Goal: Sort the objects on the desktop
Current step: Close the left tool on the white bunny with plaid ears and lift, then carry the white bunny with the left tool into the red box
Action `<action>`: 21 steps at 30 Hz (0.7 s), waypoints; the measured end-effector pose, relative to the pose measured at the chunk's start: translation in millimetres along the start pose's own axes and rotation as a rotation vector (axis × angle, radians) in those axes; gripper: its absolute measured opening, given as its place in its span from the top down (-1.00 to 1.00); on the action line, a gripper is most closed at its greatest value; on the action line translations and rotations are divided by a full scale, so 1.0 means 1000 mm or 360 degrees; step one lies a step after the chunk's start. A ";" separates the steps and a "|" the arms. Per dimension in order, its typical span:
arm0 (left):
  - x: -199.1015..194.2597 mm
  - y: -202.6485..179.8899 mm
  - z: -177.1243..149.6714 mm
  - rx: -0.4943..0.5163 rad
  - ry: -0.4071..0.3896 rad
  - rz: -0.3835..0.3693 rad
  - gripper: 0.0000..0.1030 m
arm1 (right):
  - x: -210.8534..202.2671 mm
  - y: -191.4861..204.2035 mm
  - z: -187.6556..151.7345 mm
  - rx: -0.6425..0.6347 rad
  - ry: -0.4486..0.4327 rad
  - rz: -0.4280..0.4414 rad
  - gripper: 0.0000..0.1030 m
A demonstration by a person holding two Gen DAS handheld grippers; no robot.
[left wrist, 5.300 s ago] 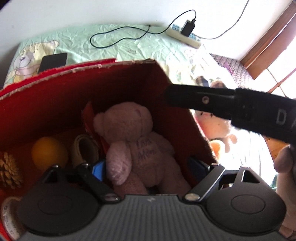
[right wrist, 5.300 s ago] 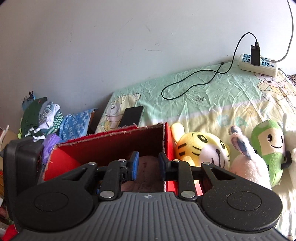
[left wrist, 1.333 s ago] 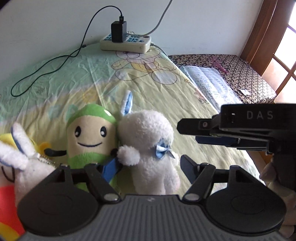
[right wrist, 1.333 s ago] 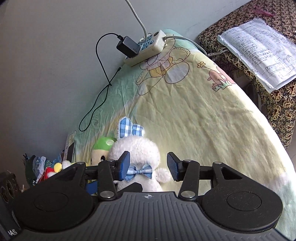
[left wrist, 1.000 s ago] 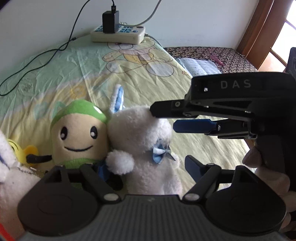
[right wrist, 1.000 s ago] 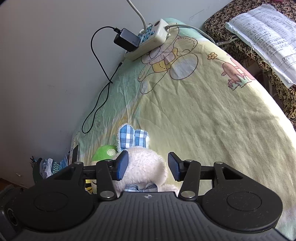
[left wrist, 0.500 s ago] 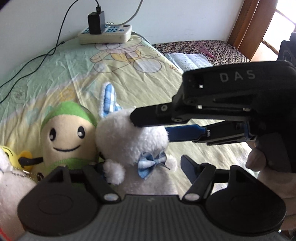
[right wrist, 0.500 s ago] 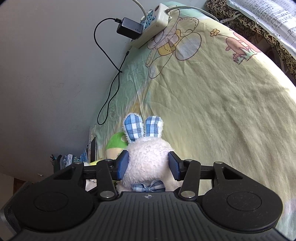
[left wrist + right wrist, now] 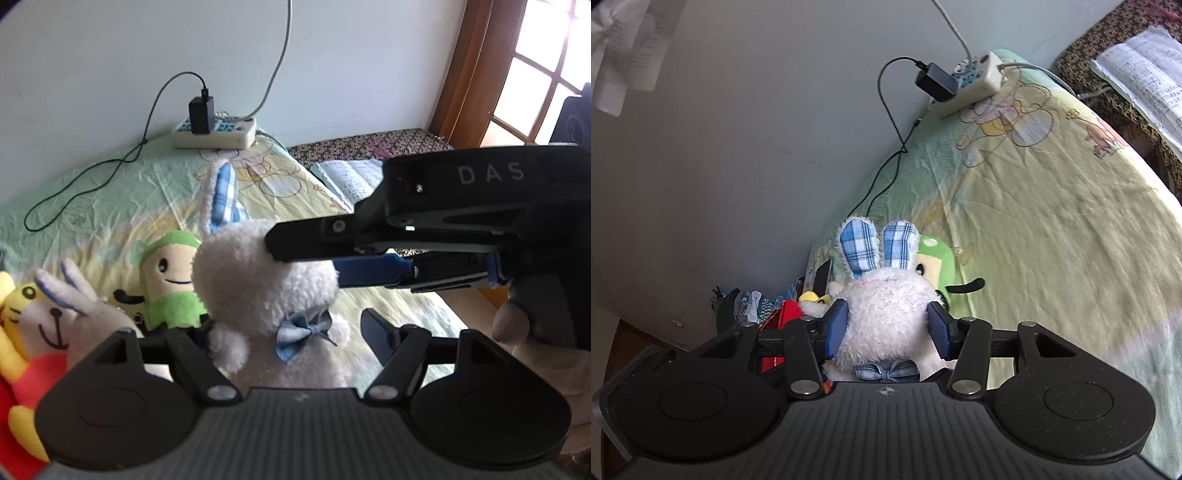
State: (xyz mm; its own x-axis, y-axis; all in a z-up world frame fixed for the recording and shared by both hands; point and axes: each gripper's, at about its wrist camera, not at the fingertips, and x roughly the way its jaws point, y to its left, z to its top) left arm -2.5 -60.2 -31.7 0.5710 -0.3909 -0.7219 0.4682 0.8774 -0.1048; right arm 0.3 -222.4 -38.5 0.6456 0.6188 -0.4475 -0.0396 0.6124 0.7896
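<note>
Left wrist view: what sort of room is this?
Probably a bedroom: a cartoon-print green and yellow sheet over a bed-like surface, soft plush toys such as the white bunny with checked ears, and a white power strip against the wall.

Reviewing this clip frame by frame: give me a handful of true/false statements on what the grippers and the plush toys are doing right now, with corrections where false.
1. The right gripper has its blue pads on either side of the white bunny's head. True.
2. The white bunny's ears are solid pink. False: they are blue plaid.
3. A black charger is plugged into the power strip by the wall. True.
4. The green-capped plush is clamped in the left gripper. False: it stands on the bedsheet behind the bunny; the bunny's body is what lies between the left gripper's fingers.
5. The bunny wears a red scarf. False: it wears a blue bow tie.
</note>
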 end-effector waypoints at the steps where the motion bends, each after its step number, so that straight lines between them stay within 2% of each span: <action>1: -0.009 0.003 -0.002 -0.0002 -0.0027 0.0015 -0.43 | 0.001 0.008 -0.003 -0.0019 -0.0005 0.0016 0.01; 6: -0.055 0.032 -0.012 -0.0026 -0.0147 0.0100 -0.43 | 0.019 0.053 -0.020 -0.0120 -0.0015 0.0113 0.00; 10: -0.090 0.068 -0.025 -0.0055 -0.0205 0.0174 -0.43 | 0.050 0.091 -0.037 -0.0186 0.0018 0.0184 0.00; 16: -0.139 0.134 -0.044 -0.0077 -0.0235 0.0278 -0.43 | 0.104 0.143 -0.065 -0.0225 0.0057 0.0282 -0.01; 21: -0.161 0.188 -0.058 -0.0039 -0.0213 0.0377 -0.43 | 0.156 0.175 -0.088 -0.0223 0.0080 0.0324 -0.01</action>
State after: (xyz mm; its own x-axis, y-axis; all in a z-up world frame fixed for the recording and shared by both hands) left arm -45.8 183.6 24.9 0.7477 -0.2057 -0.6314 0.2952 0.9547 0.0385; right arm 26.6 24.2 -7.2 0.5747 0.7580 -0.3085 -0.2725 0.5327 0.8012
